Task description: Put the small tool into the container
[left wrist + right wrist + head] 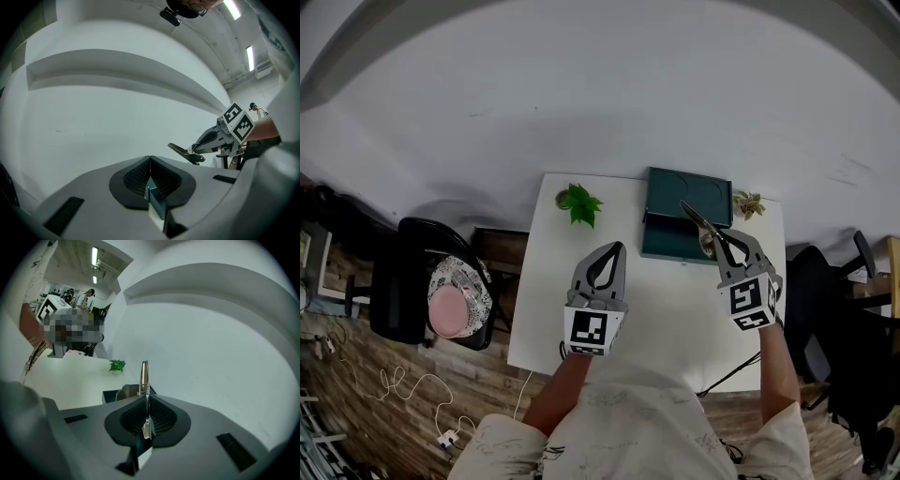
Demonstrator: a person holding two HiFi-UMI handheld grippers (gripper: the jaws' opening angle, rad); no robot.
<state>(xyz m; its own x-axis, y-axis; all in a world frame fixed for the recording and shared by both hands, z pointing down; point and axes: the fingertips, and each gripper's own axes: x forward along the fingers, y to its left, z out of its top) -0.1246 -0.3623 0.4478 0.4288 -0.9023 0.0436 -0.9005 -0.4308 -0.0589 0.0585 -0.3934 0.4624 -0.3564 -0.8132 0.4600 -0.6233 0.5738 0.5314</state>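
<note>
The small tool (697,217), a thin flat metal piece, sticks forward out of my right gripper (718,236), which is shut on it. It hangs over the right part of the dark green box-like container (675,211) at the table's back edge. In the right gripper view the tool (144,373) stands up from the closed jaws, with the container (111,395) below and to the left. My left gripper (617,247) hovers over the table's middle, shut with nothing in it. From the left gripper view, the right gripper (213,137) and tool (183,152) show at right.
A small green plant (579,202) stands at the back left of the white table (675,319), and another (749,202) at the back right. A small round pot (707,246) sits by the container's front right corner. A black chair (431,291) stands left of the table.
</note>
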